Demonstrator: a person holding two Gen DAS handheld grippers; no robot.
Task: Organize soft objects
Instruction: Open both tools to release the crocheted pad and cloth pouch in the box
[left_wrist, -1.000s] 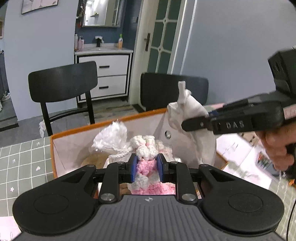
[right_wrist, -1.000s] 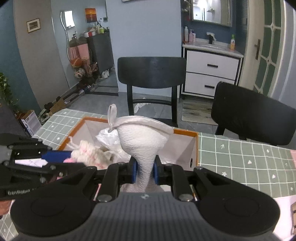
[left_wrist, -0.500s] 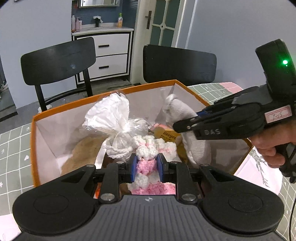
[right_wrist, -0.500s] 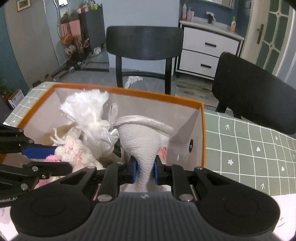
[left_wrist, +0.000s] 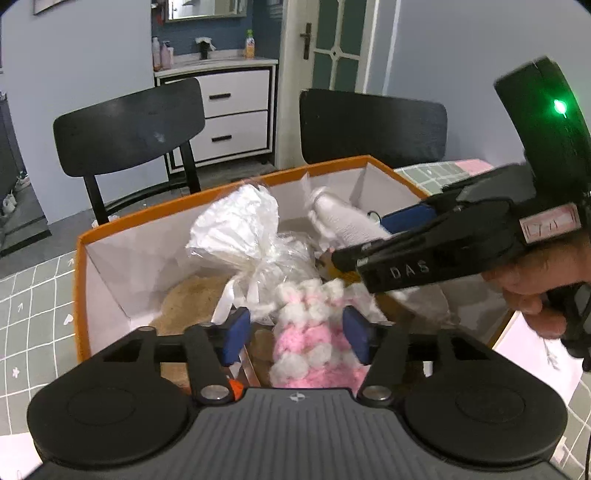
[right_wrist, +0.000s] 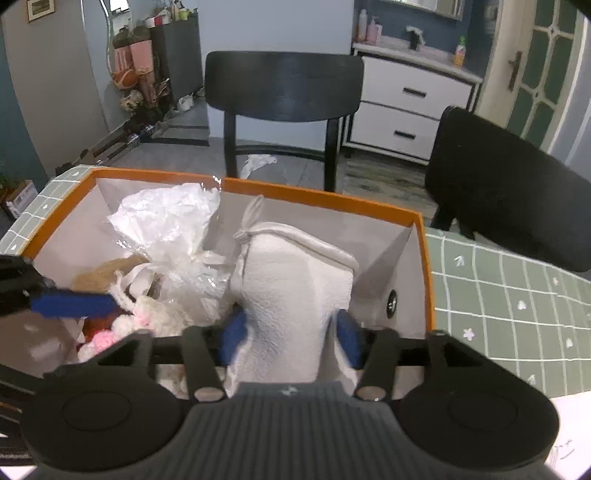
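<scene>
On the left, the green checked table (left_wrist: 33, 295) carries the orange box (left_wrist: 79, 280), which has white inner walls. Inside the box, on its left part, a brown fuzzy thing (left_wrist: 192, 299) lies on the bottom. Next to it stands a clear plastic bag (left_wrist: 240, 229), tied with a white ribbon.

The left gripper (left_wrist: 297, 334) is over the box with its jaws wide apart. The pink and white knit (left_wrist: 310, 339) lies between them, but the blue pads (left_wrist: 236, 332) do not touch it, so it is not held.

To the right, the white cloth pouch (right_wrist: 291, 295) stands in the box near the right wall, just beside the plastic bag. The right gripper (right_wrist: 288, 339) is also spread open; its pads are on both sides of the pouch, and whether they still touch the cloth I cannot tell. In the left view this gripper (left_wrist: 351, 254) comes in from the right, held by a hand (left_wrist: 543, 280).

Behind the table are two black chairs (right_wrist: 284, 85).
</scene>
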